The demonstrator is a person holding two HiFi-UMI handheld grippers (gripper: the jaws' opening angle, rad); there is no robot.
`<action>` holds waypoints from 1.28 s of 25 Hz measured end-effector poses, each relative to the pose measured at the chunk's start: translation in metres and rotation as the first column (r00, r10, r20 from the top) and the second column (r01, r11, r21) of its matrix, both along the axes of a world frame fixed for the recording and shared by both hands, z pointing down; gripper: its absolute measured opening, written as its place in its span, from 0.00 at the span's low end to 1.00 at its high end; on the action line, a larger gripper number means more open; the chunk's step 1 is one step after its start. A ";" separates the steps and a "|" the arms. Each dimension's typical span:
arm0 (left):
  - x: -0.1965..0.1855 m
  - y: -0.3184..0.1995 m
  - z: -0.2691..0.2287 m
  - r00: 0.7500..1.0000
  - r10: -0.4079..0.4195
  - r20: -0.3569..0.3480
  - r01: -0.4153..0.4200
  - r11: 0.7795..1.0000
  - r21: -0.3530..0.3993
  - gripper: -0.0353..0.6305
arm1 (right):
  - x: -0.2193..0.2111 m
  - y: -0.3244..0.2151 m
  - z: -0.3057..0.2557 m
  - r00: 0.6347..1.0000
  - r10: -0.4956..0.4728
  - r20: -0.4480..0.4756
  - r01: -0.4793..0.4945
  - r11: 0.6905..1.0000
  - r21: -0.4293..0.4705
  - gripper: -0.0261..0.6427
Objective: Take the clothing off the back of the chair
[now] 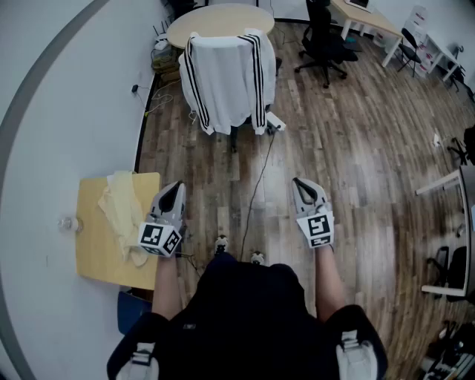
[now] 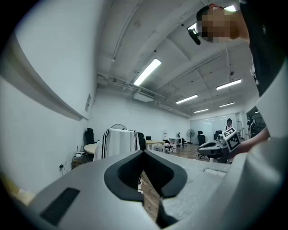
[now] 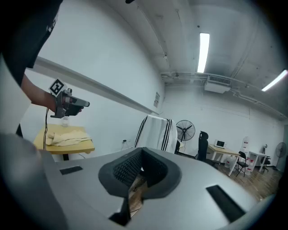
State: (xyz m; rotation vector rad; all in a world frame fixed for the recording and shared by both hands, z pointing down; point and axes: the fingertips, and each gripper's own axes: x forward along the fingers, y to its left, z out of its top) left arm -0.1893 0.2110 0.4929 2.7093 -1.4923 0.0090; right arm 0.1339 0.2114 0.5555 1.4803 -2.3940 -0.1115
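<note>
**Head view.** You hold both tools out in front of you over the wood floor (image 1: 349,148), well apart from each other. The left tool (image 1: 176,187) is fully closed and holds nothing. It sits by the edge of a small tabletop (image 1: 96,256) that carries a yellow cloth (image 1: 122,211). The right tool (image 1: 300,182) is likewise closed and empty. The white clothing (image 1: 226,74) (black stripes down both sides) hangs over the back of the chair (image 1: 234,139), well ahead of both tools. A round tabletop (image 1: 223,18) stands just behind it.

**Left gripper view.** The jaws meet at their tips with nothing between them. The clothing shows on the chair far beyond them, left of centre. Your right tool appears at the right edge.

**Right gripper view.** The jaws are together and empty. The clothing hangs on the chair beyond the tips. Your left tool shows at the left, above the small tabletop and its cloth.
</note>
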 end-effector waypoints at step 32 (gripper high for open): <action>0.000 0.022 -0.003 0.997 -0.072 -0.006 0.072 0.997 -0.001 0.05 | 0.002 -0.009 -0.006 0.998 -0.039 -0.050 0.041 0.998 0.039 0.03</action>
